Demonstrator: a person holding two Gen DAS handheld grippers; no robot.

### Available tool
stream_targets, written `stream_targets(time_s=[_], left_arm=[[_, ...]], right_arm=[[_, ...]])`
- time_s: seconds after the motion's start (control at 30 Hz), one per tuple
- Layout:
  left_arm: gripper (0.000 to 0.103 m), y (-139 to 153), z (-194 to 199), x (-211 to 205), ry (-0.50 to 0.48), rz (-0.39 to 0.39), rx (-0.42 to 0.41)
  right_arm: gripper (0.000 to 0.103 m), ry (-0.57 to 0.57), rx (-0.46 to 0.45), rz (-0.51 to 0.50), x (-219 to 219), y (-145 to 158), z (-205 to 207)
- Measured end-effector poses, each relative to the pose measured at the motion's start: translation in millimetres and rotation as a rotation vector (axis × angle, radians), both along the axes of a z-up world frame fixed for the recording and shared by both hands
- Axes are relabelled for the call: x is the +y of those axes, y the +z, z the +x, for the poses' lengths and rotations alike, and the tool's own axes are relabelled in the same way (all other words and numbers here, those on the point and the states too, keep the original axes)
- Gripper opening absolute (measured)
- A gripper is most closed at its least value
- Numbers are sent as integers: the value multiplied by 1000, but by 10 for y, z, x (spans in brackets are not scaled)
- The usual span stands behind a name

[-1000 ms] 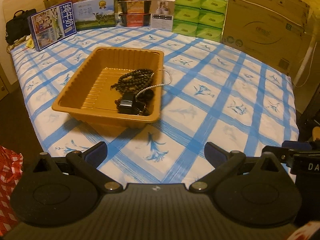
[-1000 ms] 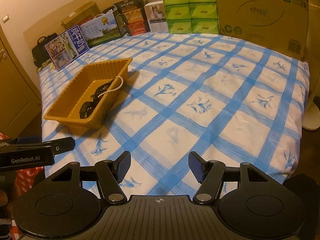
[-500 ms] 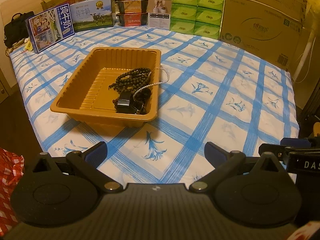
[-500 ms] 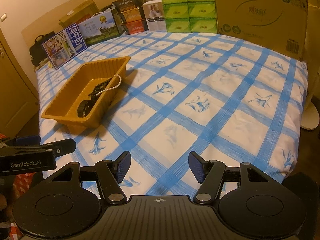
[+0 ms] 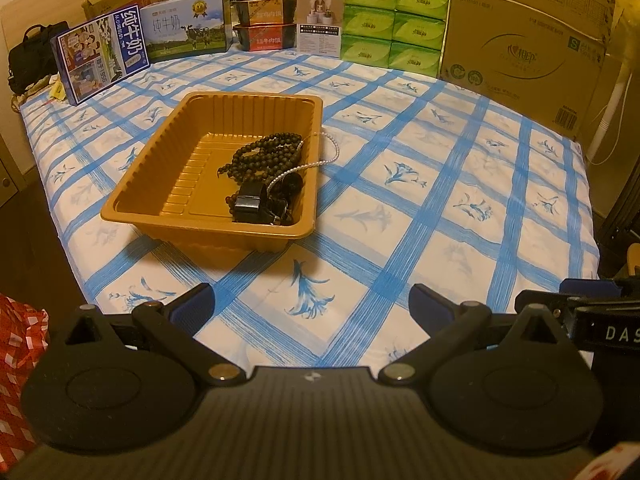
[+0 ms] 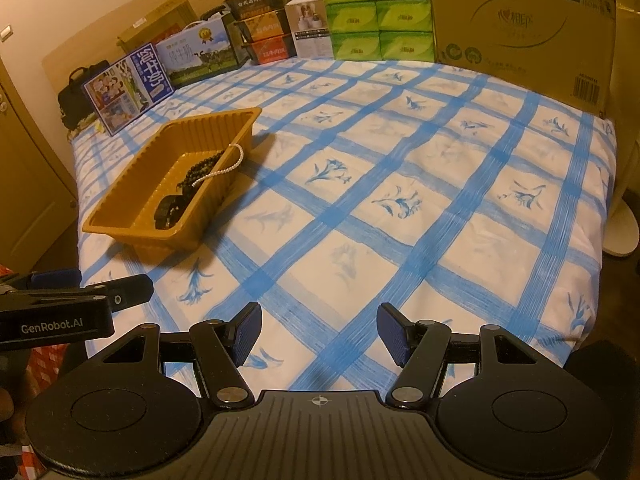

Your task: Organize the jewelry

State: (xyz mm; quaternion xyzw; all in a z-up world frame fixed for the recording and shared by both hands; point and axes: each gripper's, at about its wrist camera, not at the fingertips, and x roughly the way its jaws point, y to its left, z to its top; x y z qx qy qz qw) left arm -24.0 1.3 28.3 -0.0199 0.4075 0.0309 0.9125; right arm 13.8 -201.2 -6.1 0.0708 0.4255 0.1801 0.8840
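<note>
both tongs hang empty over the near edge of the bench, jaws apart. left tongs [image 5: 312, 306] have their blue pads spread wide above the blue-checked cloth [image 5: 420, 208], well short of the tray. right tongs [image 6: 319, 332] sit to the right, also spread, with nothing between the pads [image 6: 248, 330]; the left tool's black body shows at the left edge of the right wrist view.

an orange plastic tray [image 5: 168, 160] rests on the cloth, left of the middle of the bench. the jewelry lies bunched in the tray's right half: a coil of dark beads [image 5: 264, 154] toward the far end, a black boxy piece [image 5: 250, 202] at the near right corner, what it is i cannot tell. a string of white pearls [image 5: 316, 165] runs from the dark heap up and over the tray's right rim, its loop hanging outside the wall, as the right wrist view shows clearly [image 6: 232, 164].

along the far edge stand milk cartons [image 5: 102, 58], stacked food bowls [image 5: 264, 10], green tissue packs [image 5: 396, 26] and a big cardboard box [image 5: 524, 44]. a black bag [image 5: 30, 56] sits at the far left corner.
</note>
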Motion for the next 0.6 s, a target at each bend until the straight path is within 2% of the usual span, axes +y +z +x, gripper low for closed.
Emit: stream_targets(time_s=[0.6], left_arm=[[103,-42,-19,26,2,-1,2]], right_arm=[[64,0,2,-2,2,-16,-2]])
